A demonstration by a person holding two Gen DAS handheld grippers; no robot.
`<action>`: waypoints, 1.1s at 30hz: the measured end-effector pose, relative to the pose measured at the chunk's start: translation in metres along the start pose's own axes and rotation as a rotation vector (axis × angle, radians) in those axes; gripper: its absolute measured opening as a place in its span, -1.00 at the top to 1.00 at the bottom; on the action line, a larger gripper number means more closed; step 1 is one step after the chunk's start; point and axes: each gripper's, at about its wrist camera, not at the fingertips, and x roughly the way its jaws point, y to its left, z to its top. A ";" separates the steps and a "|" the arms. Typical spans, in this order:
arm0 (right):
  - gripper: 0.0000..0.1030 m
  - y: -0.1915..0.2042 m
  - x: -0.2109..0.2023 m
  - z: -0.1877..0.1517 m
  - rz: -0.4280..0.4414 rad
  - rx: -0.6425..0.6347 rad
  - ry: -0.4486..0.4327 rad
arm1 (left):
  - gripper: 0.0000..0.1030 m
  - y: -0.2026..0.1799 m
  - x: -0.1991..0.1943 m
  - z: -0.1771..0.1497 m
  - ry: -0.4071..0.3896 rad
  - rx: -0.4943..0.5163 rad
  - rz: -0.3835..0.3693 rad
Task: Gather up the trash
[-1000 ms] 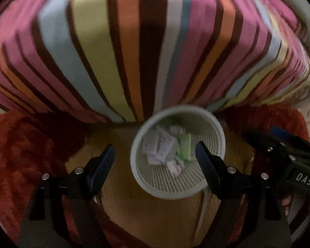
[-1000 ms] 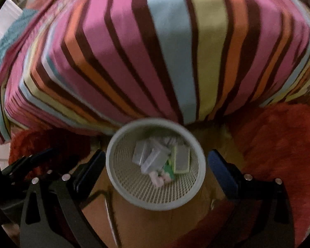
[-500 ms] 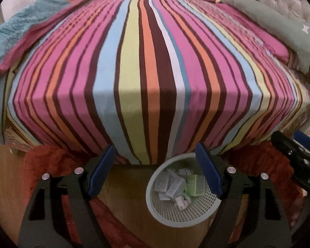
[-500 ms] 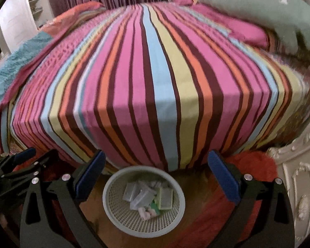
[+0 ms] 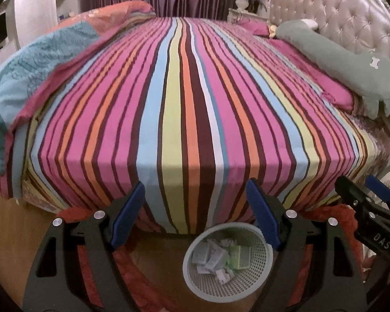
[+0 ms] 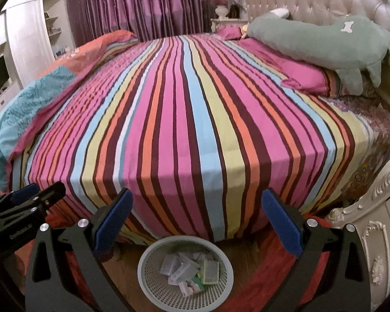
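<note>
The striped bed sheet [image 6: 184, 119] is showing as smooth matt cloth. The waste basket [image 6: 153, 283] is presenting as perforated matt white plastic holding crumpled paper scraps [image 6: 179, 267]. The headboard [image 5: 351, 18] is appearing as glossy tufted upholstery, the rug [image 6: 257, 280] as shaggy red pile

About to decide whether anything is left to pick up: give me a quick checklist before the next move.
1. Left gripper empty, jaws apart: ok.
2. Right gripper empty, jaws apart: ok.
3. Basket upright on the floor at the bed's foot: ok.
4. Trash lies inside the basket, none on its rim: ok.
5. Striped bedspread free of loose trash: ok as far as visible.
6. Red rug and floor beside the basket free of trash: cannot tell, largely hidden by the grippers.
</note>
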 end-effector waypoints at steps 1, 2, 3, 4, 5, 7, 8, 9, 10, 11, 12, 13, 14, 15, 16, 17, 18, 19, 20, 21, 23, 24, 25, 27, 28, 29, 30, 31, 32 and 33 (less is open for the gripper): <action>-0.84 0.001 -0.002 0.002 -0.002 -0.002 -0.012 | -0.51 0.000 -0.003 0.001 -0.012 0.001 0.001; -0.84 0.002 -0.005 0.003 -0.004 -0.004 -0.022 | -0.51 -0.001 -0.005 0.002 -0.020 0.003 0.003; -0.84 0.003 -0.007 0.005 -0.004 -0.007 -0.032 | -0.51 -0.001 -0.008 0.003 -0.030 0.006 0.007; -0.84 0.004 -0.009 0.007 -0.004 -0.009 -0.042 | -0.51 -0.002 -0.010 0.004 -0.036 0.008 0.008; -0.84 0.004 -0.012 0.008 -0.005 -0.012 -0.052 | -0.51 -0.002 -0.011 0.004 -0.042 0.010 0.010; -0.84 0.006 -0.014 0.010 -0.004 -0.017 -0.063 | -0.51 -0.003 -0.015 0.006 -0.050 0.011 0.010; -0.84 0.006 -0.016 0.010 -0.003 -0.018 -0.069 | -0.51 -0.002 -0.015 0.006 -0.052 0.010 0.009; -0.84 0.007 -0.017 0.010 -0.003 -0.020 -0.074 | -0.51 -0.003 -0.016 0.006 -0.053 0.011 0.006; -0.84 0.007 -0.018 0.011 -0.003 -0.023 -0.081 | -0.51 -0.004 -0.018 0.007 -0.056 0.011 0.007; -0.84 0.008 -0.020 0.011 -0.002 -0.025 -0.087 | -0.51 -0.004 -0.019 0.008 -0.060 0.012 0.006; -0.84 0.009 -0.021 0.011 -0.002 -0.026 -0.090 | -0.51 -0.005 -0.020 0.008 -0.065 0.016 0.008; -0.84 0.009 -0.022 0.012 0.000 -0.026 -0.096 | -0.51 -0.005 -0.021 0.009 -0.067 0.018 0.011; -0.84 0.009 -0.023 0.012 0.002 -0.026 -0.102 | -0.51 -0.005 -0.022 0.009 -0.070 0.021 0.013; -0.84 0.009 -0.024 0.013 0.004 -0.025 -0.106 | -0.51 -0.005 -0.023 0.009 -0.076 0.024 0.015; -0.84 0.009 -0.025 0.013 0.009 -0.025 -0.114 | -0.51 -0.006 -0.025 0.010 -0.082 0.023 0.017; -0.84 0.009 -0.027 0.014 0.009 -0.024 -0.122 | -0.51 -0.005 -0.026 0.011 -0.087 0.021 0.017; -0.84 0.010 -0.028 0.015 0.008 -0.024 -0.130 | -0.51 -0.006 -0.027 0.012 -0.091 0.020 0.016; -0.84 0.010 -0.030 0.016 0.006 -0.025 -0.140 | -0.51 -0.006 -0.028 0.013 -0.095 0.019 0.017; -0.84 0.010 -0.032 0.017 0.003 -0.026 -0.149 | -0.51 -0.006 -0.029 0.013 -0.099 0.019 0.018; -0.84 0.010 -0.033 0.018 0.002 -0.027 -0.158 | -0.51 -0.007 -0.031 0.014 -0.106 0.020 0.019; -0.84 0.010 -0.035 0.019 0.001 -0.027 -0.164 | -0.51 -0.008 -0.033 0.016 -0.121 0.027 0.023; -0.84 0.010 -0.035 0.020 0.001 -0.027 -0.166 | -0.51 -0.010 -0.035 0.017 -0.130 0.030 0.026; -0.84 0.010 -0.035 0.020 0.002 -0.027 -0.167 | -0.51 -0.011 -0.037 0.018 -0.139 0.034 0.024; -0.84 0.009 -0.035 0.020 0.002 -0.024 -0.172 | -0.51 -0.013 -0.040 0.020 -0.151 0.042 0.019; -0.84 0.009 -0.035 0.020 0.002 -0.023 -0.173 | -0.51 -0.014 -0.041 0.021 -0.154 0.045 0.020; -0.84 0.008 -0.035 0.020 0.001 -0.022 -0.174 | -0.51 -0.015 -0.041 0.022 -0.156 0.048 0.020; -0.84 0.008 -0.036 0.020 0.000 -0.020 -0.177 | -0.51 -0.015 -0.042 0.023 -0.157 0.049 0.017; -0.84 0.007 -0.036 0.020 -0.001 -0.019 -0.180 | -0.51 -0.016 -0.042 0.023 -0.157 0.050 0.014; -0.84 0.007 -0.036 0.020 -0.002 -0.018 -0.181 | -0.51 -0.016 -0.041 0.024 -0.156 0.050 0.013; -0.84 0.006 -0.036 0.021 -0.003 -0.017 -0.182 | -0.51 -0.017 -0.041 0.024 -0.155 0.051 0.013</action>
